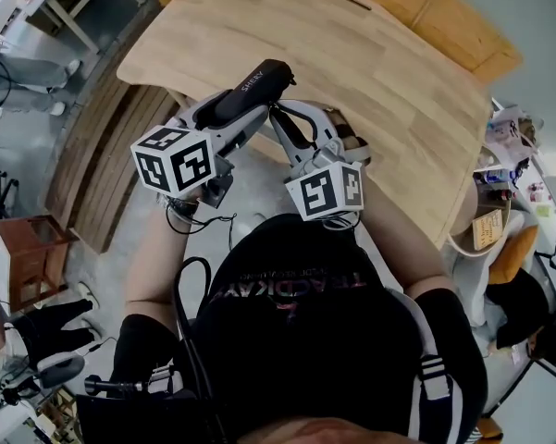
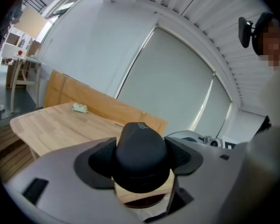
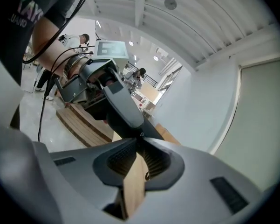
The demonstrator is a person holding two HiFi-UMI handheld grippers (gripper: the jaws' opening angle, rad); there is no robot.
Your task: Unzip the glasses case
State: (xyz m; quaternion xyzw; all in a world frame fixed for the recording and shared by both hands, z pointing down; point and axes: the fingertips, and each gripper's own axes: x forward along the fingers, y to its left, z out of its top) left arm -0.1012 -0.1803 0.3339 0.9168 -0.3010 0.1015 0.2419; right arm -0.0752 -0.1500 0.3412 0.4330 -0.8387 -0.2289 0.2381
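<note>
My right gripper [image 3: 140, 141] has its jaws pinched almost shut on a small dark tab, which I take for the zip pull [image 3: 140, 135]. My left gripper [image 2: 142, 158] clamps its jaws on the glasses case [image 2: 140, 146]. The case's length points away from me, above the desk [image 1: 370, 72] edge.

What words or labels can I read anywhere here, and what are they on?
"SHERY", as best I can read it: white print on the black glasses case.
Print on the person's black shirt: upside down, too blurred to read.
Cubes: black-and-white square patterns, no words.
</note>
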